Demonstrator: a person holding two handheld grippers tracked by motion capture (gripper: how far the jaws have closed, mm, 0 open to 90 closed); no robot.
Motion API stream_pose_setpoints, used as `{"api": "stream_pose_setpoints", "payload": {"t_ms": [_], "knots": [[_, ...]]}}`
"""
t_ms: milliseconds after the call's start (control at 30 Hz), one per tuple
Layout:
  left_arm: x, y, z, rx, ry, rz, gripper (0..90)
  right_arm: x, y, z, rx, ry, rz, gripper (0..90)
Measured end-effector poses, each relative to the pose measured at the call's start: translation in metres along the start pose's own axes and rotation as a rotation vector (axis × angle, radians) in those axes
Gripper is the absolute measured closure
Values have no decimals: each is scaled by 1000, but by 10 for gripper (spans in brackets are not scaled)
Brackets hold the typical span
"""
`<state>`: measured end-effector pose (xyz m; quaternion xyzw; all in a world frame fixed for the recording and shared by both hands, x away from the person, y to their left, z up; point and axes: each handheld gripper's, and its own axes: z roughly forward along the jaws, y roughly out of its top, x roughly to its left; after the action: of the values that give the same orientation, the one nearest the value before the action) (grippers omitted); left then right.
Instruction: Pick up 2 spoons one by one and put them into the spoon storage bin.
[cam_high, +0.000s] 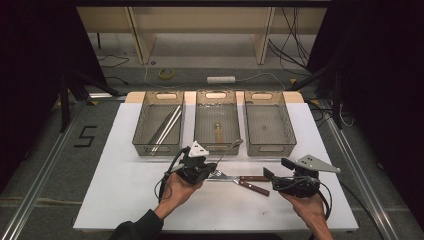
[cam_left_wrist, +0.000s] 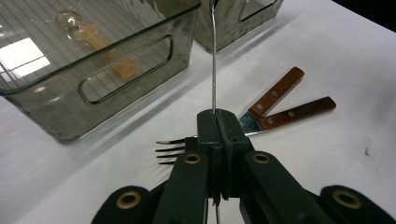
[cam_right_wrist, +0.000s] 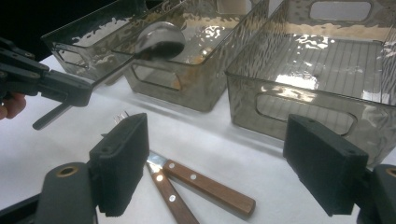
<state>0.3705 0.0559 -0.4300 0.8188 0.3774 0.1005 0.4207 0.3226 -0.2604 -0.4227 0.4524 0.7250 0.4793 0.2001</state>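
Sorting partly done: left tongs clamped on spoon, near middle bin. Right tongs wide, empty. Left on table: fork, two knives.

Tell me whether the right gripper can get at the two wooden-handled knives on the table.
Probably yes. The right gripper stands open and empty, and the wooden-handled knives lie bare on the table just ahead, between its jaws; nothing blocks them.

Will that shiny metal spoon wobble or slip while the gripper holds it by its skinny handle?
The shiny metal spoon probably stays stiff: its thin handle looks straight in the left gripper, which is shut on it. It might pivot or slip, since the smooth handle is pinched low and the bowl hangs far out, near the middle clear plastic bin.
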Motion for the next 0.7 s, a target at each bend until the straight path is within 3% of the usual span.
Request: {"api": "stream_pose_setpoints", "payload": {"t_ms": [367,700], "knots": [[10,8,-5,-25,4,-21,891,0,0,1,-5,2,9,205],[28,19,-13,-62,27,-56,891,1,0,0,-8,6,10,193]]}}
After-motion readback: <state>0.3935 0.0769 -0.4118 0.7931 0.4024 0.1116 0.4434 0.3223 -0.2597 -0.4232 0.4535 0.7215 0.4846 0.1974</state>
